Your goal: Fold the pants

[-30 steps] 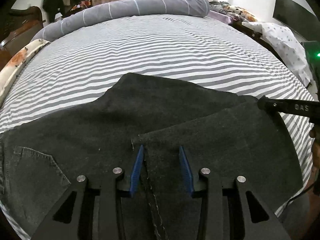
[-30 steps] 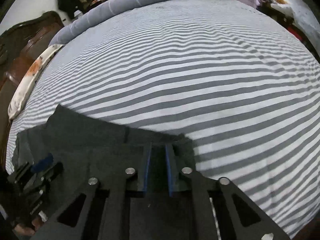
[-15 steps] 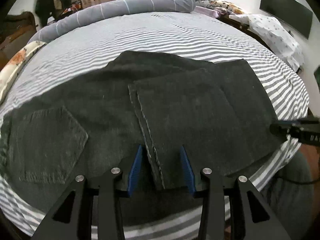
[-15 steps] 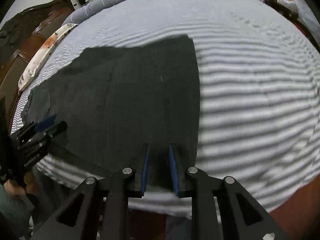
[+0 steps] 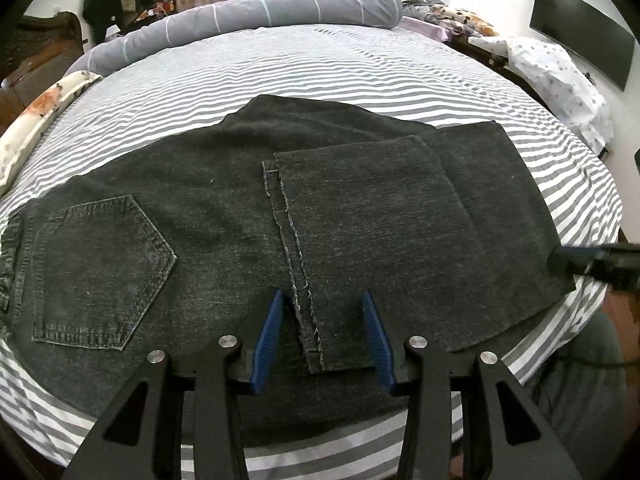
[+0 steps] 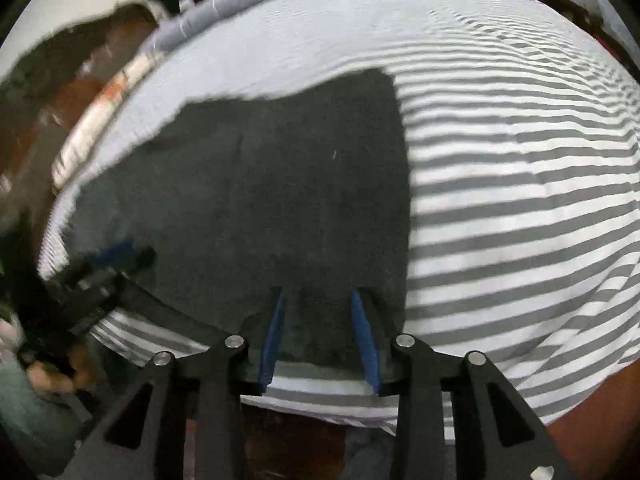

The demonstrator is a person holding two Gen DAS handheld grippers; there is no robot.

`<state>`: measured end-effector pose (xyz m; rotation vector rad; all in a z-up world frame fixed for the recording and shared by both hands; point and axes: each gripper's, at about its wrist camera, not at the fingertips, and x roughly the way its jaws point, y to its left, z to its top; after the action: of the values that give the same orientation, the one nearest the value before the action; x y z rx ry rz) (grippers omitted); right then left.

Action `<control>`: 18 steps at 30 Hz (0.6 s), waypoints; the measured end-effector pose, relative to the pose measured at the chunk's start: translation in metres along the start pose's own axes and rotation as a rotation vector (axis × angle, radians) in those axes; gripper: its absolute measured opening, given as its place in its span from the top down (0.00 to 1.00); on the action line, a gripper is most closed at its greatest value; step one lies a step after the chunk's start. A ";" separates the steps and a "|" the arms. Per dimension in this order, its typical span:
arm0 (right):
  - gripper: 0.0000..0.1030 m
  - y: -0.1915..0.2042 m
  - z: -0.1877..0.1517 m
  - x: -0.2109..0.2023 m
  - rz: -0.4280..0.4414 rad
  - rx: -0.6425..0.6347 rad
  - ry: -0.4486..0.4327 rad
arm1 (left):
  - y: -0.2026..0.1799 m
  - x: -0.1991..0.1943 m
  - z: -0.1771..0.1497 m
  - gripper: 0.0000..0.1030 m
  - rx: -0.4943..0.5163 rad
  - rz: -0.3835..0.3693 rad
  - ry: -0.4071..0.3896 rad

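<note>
- Pants (image 5: 224, 216) lie flat near the bed's (image 5: 360, 68) front edge, legs folded over.
- Left gripper (image 5: 323, 334) stands released, astride the leg hem.
- Right gripper (image 6: 318, 336), jaws just opening, straddles the fold, released.

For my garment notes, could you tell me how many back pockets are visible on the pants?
1: a stitched back pocket at the left end of the dark pants in the left wrist view. Another may lie hidden underneath.
</note>
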<state>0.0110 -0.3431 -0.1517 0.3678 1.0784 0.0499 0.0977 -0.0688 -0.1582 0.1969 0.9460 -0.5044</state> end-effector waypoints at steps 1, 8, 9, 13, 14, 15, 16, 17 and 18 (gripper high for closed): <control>0.65 -0.005 0.002 -0.002 0.010 0.018 -0.014 | 0.000 0.000 0.000 0.57 0.001 -0.002 0.001; 0.63 -0.045 0.011 -0.009 0.080 0.145 -0.057 | 0.013 -0.012 0.005 0.57 -0.051 -0.018 0.008; 0.63 -0.046 0.010 -0.010 0.077 0.153 -0.070 | 0.021 -0.019 0.004 0.57 -0.093 -0.032 -0.003; 0.63 -0.039 0.010 -0.015 0.073 0.153 -0.116 | 0.069 -0.046 0.001 0.51 -0.272 -0.097 -0.044; 0.62 -0.034 0.012 -0.015 0.078 0.146 -0.123 | 0.081 -0.053 -0.001 0.50 -0.313 -0.103 -0.057; 0.61 -0.027 0.014 -0.015 0.085 0.136 -0.124 | 0.098 -0.062 -0.004 0.49 -0.362 -0.108 -0.074; 0.60 -0.023 0.016 -0.015 0.091 0.127 -0.123 | 0.116 -0.071 -0.008 0.49 -0.417 -0.112 -0.090; 0.57 -0.016 0.016 -0.016 0.094 0.113 -0.126 | 0.130 -0.078 -0.012 0.48 -0.458 -0.115 -0.103; 0.56 -0.008 0.018 -0.015 0.098 0.095 -0.125 | 0.149 -0.086 -0.018 0.47 -0.511 -0.115 -0.121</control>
<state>0.0180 -0.3583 -0.1336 0.5032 0.9410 0.0618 0.1166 0.0951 -0.1067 -0.3475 0.9410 -0.3607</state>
